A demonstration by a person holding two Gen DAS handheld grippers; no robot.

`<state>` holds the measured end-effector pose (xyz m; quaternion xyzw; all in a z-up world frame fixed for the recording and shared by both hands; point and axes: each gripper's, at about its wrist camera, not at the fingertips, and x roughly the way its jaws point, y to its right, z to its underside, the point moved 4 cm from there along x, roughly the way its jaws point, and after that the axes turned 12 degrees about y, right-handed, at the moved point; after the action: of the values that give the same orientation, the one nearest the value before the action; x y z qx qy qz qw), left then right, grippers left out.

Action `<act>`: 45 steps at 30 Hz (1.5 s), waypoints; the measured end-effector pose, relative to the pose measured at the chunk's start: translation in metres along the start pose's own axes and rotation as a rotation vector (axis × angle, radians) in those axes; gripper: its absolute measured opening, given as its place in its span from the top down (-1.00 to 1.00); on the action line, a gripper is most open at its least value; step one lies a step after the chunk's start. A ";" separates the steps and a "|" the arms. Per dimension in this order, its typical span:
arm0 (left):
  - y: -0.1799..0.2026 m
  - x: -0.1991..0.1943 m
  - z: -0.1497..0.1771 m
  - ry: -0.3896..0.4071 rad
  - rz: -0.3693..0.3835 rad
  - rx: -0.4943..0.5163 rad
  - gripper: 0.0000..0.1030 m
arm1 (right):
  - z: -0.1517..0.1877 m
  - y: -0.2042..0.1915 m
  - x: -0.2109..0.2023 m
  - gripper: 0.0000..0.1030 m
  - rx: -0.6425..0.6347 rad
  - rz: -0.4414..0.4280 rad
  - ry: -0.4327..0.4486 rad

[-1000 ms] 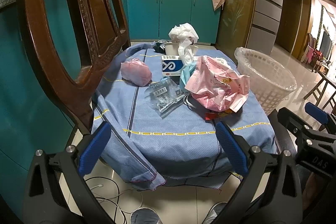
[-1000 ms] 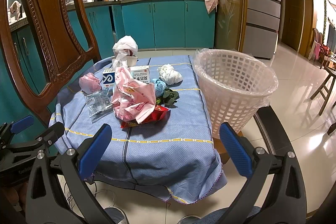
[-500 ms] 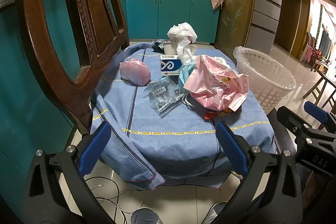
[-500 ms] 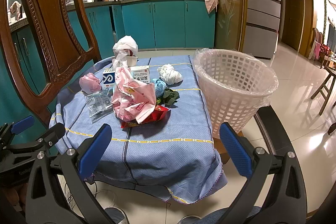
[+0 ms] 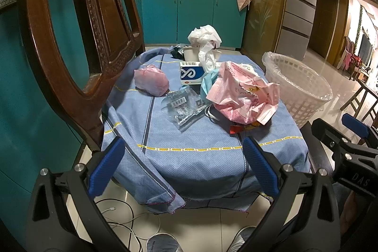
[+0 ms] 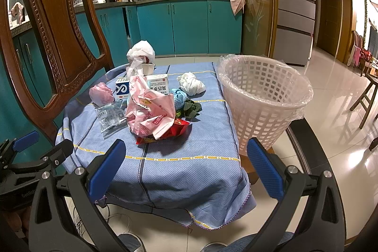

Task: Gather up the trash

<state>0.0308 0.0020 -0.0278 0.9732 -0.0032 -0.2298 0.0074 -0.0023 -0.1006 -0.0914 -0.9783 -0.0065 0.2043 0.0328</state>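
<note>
While lying heaped on the blue tablecloth (image 6: 165, 169), showing as the largest piece of trash: a crumpled pink plastic bag (image 6: 148, 110), sitting on a red snack wrapper (image 6: 176, 131). Surrounding it: one pink wad (image 5: 151, 83), one clear barcoded packet (image 5: 183, 105), two small cartons (image 6: 157, 85), one white wad (image 6: 190, 83), one light blue wad (image 6: 178, 96), some green leaves (image 6: 191, 109) and a white cup (image 6: 148, 67) stuffed with white plastic. Standing just beside the cloth's right edge: one white lattice basket (image 6: 262, 96), lined with clear film. Hovering short of the near table edge, level and well apart from the trash: left gripper (image 5: 183, 171) and right gripper (image 6: 186, 171), each spread wide, blue pads (image 6: 107, 171) gripping nothing. Rising at left: one carved wooden chair (image 6: 54, 23).
</note>
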 end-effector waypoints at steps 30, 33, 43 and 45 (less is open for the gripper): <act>0.002 -0.001 0.001 -0.001 0.005 0.001 -0.93 | -0.002 -0.005 0.000 -0.95 0.005 -0.016 0.001; 0.002 -0.002 0.001 -0.002 0.005 0.000 -0.93 | -0.001 -0.004 -0.001 -0.95 0.008 -0.017 0.001; -0.003 0.014 -0.007 -0.025 0.004 0.002 -0.92 | -0.001 -0.005 0.000 -0.95 0.024 -0.036 -0.001; -0.008 0.025 -0.015 -0.032 -0.002 -0.008 -0.92 | -0.001 -0.003 0.000 -0.95 0.029 -0.040 -0.003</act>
<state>0.0599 0.0096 -0.0263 0.9694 -0.0013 -0.2452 0.0110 -0.0018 -0.0975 -0.0900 -0.9771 -0.0232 0.2054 0.0509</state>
